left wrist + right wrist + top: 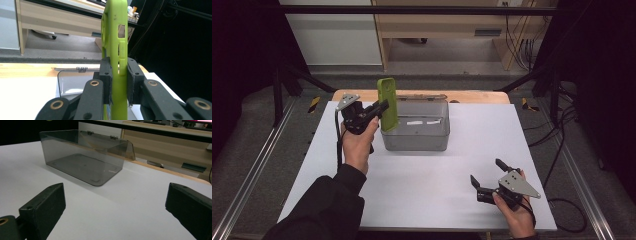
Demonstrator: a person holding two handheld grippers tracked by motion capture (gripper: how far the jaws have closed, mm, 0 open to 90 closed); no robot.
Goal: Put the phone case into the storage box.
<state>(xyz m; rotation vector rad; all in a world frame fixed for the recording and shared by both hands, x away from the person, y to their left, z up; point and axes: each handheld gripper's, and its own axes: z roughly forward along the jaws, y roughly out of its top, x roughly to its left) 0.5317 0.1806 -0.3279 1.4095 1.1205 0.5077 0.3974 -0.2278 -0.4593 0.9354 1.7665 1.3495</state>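
White tabletop (pixel 422 190): the left gripper (pixel 382 107) pinches an upright green phone case (pixel 387 104) over the left rim of the clear box (pixel 416 131) near the far edge. It looks ready to lower it inside, then release. Near the front right corner, the right gripper (pixel 487 175) rests spread, empty.

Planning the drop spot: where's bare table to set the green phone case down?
Bare white table between the clear box and the near edge, left of the open right gripper; also right of the box. The box itself sits empty. Crowded at its left wall, where the left gripper holds the green phone case.
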